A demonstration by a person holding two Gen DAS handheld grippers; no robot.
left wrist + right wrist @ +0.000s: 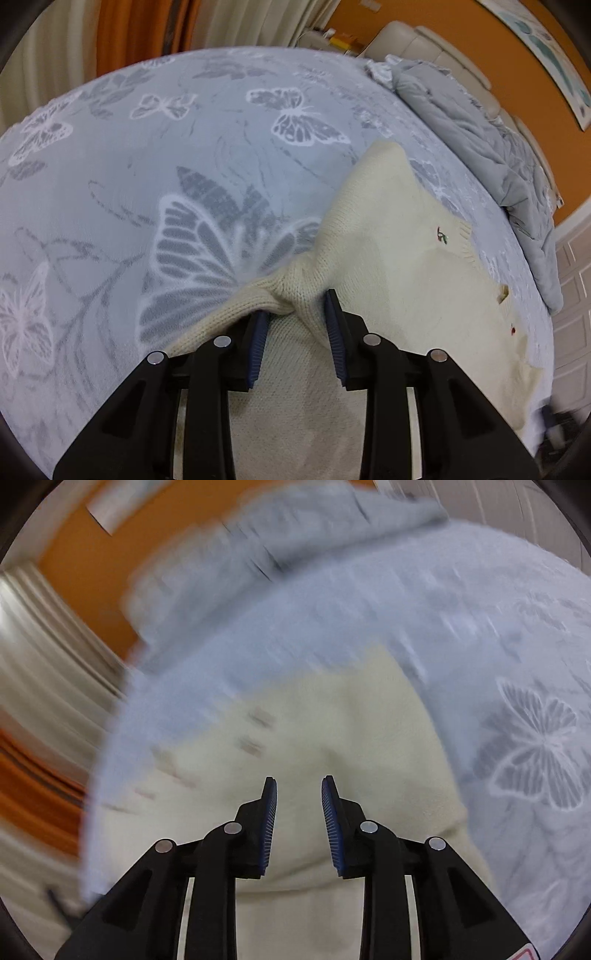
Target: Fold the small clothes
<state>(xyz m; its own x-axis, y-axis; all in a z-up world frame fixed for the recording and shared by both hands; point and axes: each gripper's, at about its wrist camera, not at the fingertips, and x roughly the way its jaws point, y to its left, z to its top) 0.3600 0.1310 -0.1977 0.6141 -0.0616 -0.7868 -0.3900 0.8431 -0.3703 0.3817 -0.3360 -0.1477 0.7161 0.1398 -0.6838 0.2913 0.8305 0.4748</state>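
A cream knitted sweater [388, 240] lies on the bed cover [147, 147], which is pale blue with a butterfly print. A small red and green motif [440, 234] shows near the sweater's far edge. My left gripper [297, 302] is shut on a bunched fold of the knit; the fold drapes over the tip of the left pad. In the blurred right wrist view the same sweater [351, 720] spreads under my right gripper [298, 777]. Its blue pads stand apart above the cloth, with nothing pinched between them.
A rumpled grey duvet [480, 140] lies along the far side of the bed, also seen as the duvet [277, 546] in the right wrist view. A beige padded headboard [424, 44] and an orange wall stand behind. Pale curtains [55, 74] hang at the left.
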